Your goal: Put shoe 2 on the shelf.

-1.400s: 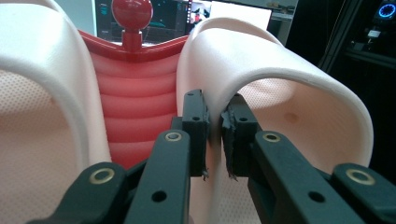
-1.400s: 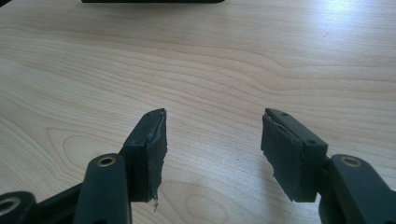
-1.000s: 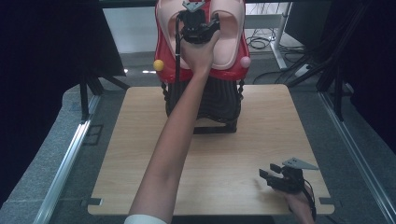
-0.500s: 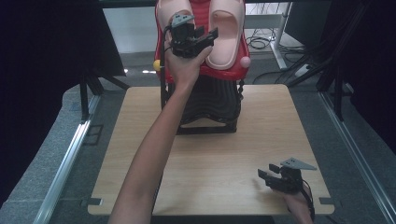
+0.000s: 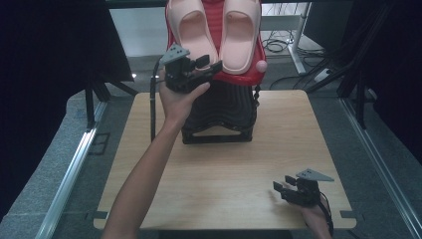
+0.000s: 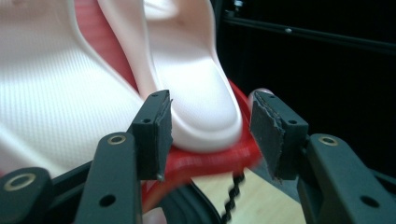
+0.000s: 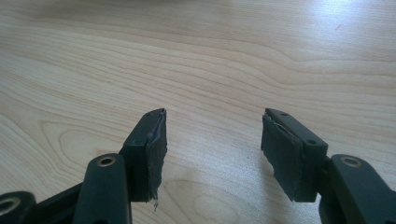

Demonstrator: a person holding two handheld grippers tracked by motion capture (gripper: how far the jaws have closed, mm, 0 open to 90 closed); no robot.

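Observation:
Two pink slippers lie side by side on a red tilted rest [image 5: 246, 77] above a black stand [image 5: 224, 112] at the table's far side: the left slipper [image 5: 191, 30] and the right slipper [image 5: 240, 32]. My left gripper [image 5: 211, 63] hovers at the near end of the left slipper, jaws pointing right. Its jaws have just been opening and hold nothing. In the left gripper view the left gripper [image 6: 210, 100] is open, with a slipper's rounded end [image 6: 201, 116] just beyond the pads. My right gripper [image 5: 281, 183] rests low at the near right of the table, open over bare wood [image 7: 215, 114].
The wooden table [image 5: 224, 169] has metal rails on both sides. A small pink ball [image 5: 261, 66] sticks out at the red rest's right corner. Cables lie on the floor behind the stand. A thin chain [image 6: 233, 196] hangs below the red rest.
My left hand has come down and to the left, from over the slippers to the near end of the left one. Its jaws stand wider. The right gripper has not moved.

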